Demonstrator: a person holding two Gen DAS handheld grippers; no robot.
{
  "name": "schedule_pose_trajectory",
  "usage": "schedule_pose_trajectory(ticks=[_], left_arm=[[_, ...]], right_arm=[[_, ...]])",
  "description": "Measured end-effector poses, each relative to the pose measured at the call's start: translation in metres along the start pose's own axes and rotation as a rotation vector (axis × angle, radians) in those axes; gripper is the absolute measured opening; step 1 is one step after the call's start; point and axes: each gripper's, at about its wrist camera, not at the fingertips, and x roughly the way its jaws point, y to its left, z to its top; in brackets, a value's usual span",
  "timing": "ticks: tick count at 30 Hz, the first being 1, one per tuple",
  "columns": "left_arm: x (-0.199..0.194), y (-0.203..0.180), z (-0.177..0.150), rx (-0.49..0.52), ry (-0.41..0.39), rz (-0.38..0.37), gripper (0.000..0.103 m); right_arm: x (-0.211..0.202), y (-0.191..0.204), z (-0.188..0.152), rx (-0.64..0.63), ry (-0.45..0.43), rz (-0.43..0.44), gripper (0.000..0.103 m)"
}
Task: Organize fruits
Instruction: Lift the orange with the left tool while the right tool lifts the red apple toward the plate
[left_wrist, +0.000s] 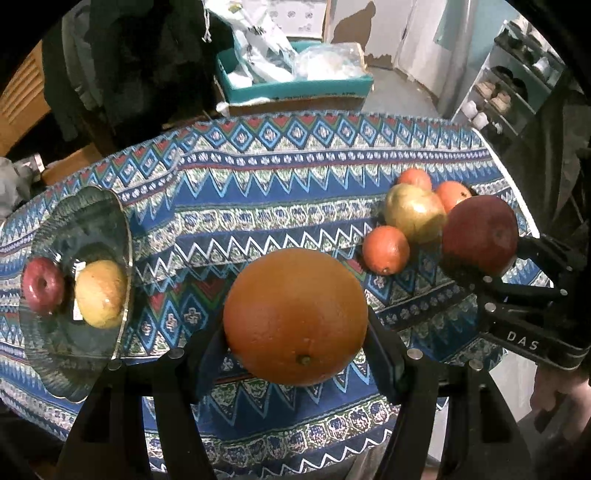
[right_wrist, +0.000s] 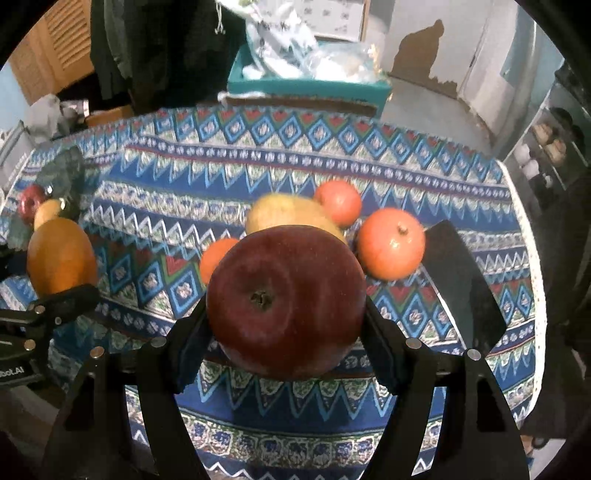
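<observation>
My left gripper is shut on a large orange, held above the patterned tablecloth. My right gripper is shut on a dark red apple, also off the cloth. In the left wrist view that apple hangs at the right, over the fruit pile. The pile holds a yellow-green fruit, a small orange and two orange-red fruits. At the left, a glass bowl holds a red apple and a yellow fruit.
A dark flat rectangle lies on the cloth to the right of the pile, near the table's right edge. Behind the table stand a teal box of bags and dark hanging clothes. A shoe shelf stands at the far right.
</observation>
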Motion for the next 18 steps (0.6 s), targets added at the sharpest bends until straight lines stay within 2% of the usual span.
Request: schedule_pose_trajectory(ticks=[18], left_arm=[[-0.056,0.017,0.011,-0.028,-0.150,0.017,0.069]], right_arm=[[-0.063,0.007,0.029,0.007,-0.190,0.038,0.074]])
